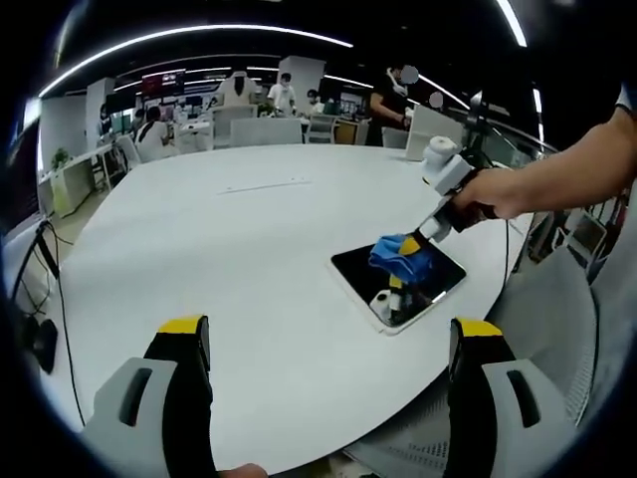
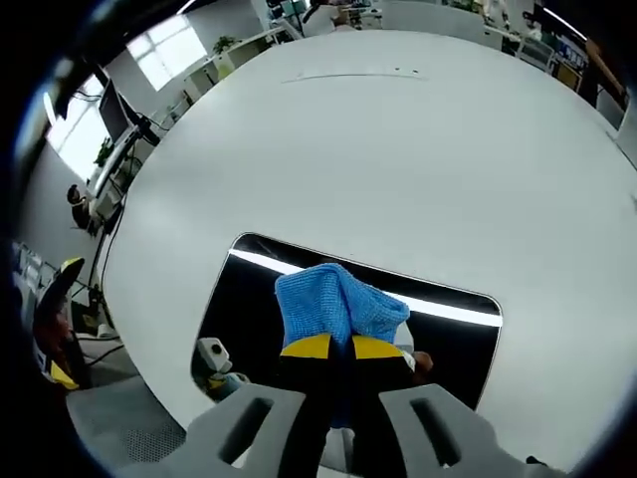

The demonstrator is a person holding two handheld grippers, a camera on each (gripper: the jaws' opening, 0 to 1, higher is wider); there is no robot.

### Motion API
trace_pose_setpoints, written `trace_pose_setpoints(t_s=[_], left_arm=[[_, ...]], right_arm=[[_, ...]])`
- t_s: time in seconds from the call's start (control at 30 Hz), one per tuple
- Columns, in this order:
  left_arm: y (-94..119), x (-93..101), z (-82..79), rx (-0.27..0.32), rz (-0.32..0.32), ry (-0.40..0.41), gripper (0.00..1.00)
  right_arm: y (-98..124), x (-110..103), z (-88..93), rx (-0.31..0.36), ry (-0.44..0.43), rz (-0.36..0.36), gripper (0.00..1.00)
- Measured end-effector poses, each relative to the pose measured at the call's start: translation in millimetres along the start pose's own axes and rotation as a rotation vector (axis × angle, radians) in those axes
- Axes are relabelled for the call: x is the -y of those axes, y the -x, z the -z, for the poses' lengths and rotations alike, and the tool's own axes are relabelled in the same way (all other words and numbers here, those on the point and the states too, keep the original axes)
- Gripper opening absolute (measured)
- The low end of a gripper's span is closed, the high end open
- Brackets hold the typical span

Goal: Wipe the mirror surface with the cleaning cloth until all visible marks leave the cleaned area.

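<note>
White table (image 2: 398,129) bears dark mirror (image 2: 249,299) under bunched blue cloth (image 2: 333,299).

You stand at a large round white table (image 1: 249,259) in an open office. Ceiling light strips (image 1: 199,35) curve overhead at 12 o'clock. Desks and chairs (image 1: 264,129) line the far side, where people sit and stand. Bright windows (image 2: 174,50) lie at 10 o'clock in the right gripper view.
</note>
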State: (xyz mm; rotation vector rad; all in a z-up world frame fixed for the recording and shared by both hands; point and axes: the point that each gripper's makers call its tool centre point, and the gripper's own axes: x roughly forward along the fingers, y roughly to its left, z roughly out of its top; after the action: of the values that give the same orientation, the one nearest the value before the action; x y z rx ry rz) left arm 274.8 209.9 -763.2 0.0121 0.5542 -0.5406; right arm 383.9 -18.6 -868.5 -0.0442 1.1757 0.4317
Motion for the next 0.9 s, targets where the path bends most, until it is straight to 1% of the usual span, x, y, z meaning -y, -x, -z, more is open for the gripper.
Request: trace_pose_setpoints(t_s=[0.27,0.43,0.5,0.53,0.57,0.6,0.67,0.7,0.9], left_arm=[[-2,2.3,4.0,-0.009,0.004,0.007,0.99],[-2,-1.1,6.2,-0.015,-0.001,0.009,0.99],[-2,-2.4,6.2,-0.017,-0.003,0.009,0.99],[-2,-2.5,6.0,-0.018,-0.004,0.011,0.99],[-2,-2.6,5.8,-0.018,-0.004,0.012,0.99],[-3,-2.1,5.0,-0.018,-0.004,0.01,0.99],[-3,-1.6,4.1,-0.017,-0.003,0.009,0.99],[-3,-1.4,3.5,-0.015,-0.002,0.01,0.99],[-3,-0.8,3.8,-0.018,-0.003,0.008,0.99]], right_arm=[[-5,2,-12.2,0.002,0.009,0.004,0.0],[-9,5,-21.4,-0.001,0.004,0.002,0.0],[-9,5,-22.1,-0.026,0.013,-0.004,0.0],[-11,9,-28.6,-0.001,0.072,0.008,0.0],[-11,8,-28.1,-0.008,0.064,0.011,0.0],[-12,8,-28.1,-0.019,0.033,0.006,0.0],[-12,8,-29.2,-0.013,0.05,0.01,0.0],[-11,8,-28.2,-0.017,0.041,0.011,0.0],[-11,8,-28.7,-0.013,0.048,0.004,0.0]])
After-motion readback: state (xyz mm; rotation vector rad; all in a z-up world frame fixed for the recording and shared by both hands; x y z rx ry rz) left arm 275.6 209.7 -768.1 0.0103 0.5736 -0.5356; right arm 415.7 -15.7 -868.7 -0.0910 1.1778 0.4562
